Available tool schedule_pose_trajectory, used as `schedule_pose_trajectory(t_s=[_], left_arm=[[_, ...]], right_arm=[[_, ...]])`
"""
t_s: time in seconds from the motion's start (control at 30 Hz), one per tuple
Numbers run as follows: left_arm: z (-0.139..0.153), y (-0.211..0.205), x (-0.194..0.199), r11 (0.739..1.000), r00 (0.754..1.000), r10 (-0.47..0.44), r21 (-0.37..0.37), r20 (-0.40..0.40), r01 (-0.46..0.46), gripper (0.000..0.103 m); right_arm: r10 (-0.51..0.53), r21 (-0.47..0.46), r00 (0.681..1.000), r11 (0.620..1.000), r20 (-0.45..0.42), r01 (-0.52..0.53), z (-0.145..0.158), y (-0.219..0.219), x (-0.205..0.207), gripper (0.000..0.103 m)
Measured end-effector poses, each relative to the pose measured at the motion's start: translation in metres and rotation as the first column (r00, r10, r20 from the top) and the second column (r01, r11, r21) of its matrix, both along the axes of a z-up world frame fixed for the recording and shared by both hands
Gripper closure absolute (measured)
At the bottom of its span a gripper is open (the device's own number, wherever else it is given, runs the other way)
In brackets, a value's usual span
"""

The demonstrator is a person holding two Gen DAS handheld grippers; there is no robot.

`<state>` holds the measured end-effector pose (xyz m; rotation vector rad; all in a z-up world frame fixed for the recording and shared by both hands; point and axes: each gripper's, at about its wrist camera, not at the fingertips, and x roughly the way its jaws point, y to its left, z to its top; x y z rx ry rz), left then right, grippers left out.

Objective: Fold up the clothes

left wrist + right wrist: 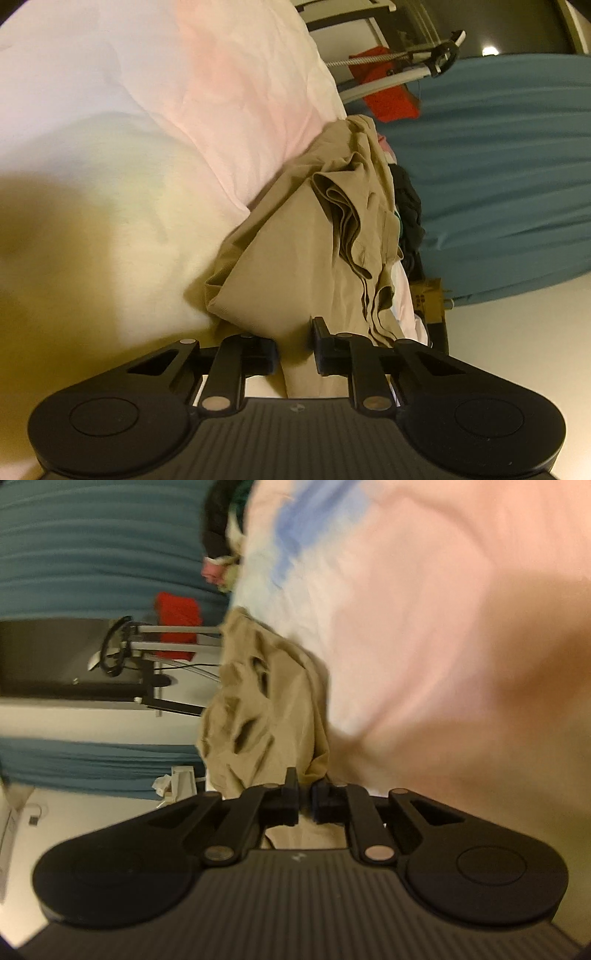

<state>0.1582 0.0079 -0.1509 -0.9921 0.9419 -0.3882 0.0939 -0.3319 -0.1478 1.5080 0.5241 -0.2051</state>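
Both tools, left tool (293,345) and right tool (304,799), pinched the tan garment (295,236), bunched at twelve o'clock on the bed (92,184); folding looked barely begun, nothing yet flat.

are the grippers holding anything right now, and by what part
Both grip the tan garment: the left gripper and the right gripper each pinch a bunched edge; which part cannot be told.

the left gripper (294,345) points forward and slightly down with its black fingers (260,354) drawn close on a fold of cloth running between them, while the right gripper (304,801) is angled likewise, its jaws pinched almost together on a thin edge of cloth.
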Motion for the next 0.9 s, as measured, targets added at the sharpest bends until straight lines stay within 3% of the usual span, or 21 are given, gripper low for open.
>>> schedule_pose_trajectory(t_s=[0.1,0.27,0.37,0.7,0.9], left_arm=[[0.003,0.007,0.005,1.0,1.0,0.022,-0.008,0.009,-0.022,0.091],[0.017,0.02,0.006,0.999,0.997,0.048,-0.014,0.053,-0.047,0.095],[0.03,0.027,-0.003,0.998,0.993,0.056,-0.012,0.101,-0.055,0.097],[0.105,0.047,-0.069,0.998,0.955,0.049,0.015,0.294,-0.056,0.098],[0.142,0.068,-0.142,0.999,0.947,0.047,-0.024,0.318,-0.042,0.098]], right_arm=[[-0.01,0.021,1.0,1.0,-0.015,0.011,-0.007,0.0,-0.001,0.093],[0.03,-0.099,0.999,0.995,0.034,-0.027,0.012,0.006,0.002,0.096],[0.023,-0.122,0.998,0.992,0.06,-0.016,0.019,0.005,-0.003,0.097],[0.082,-0.243,0.977,0.97,0.196,-0.033,0.074,0.013,-0.045,0.097],[0.115,-0.282,0.956,0.959,0.269,-0.036,0.107,0.027,-0.108,0.097]])
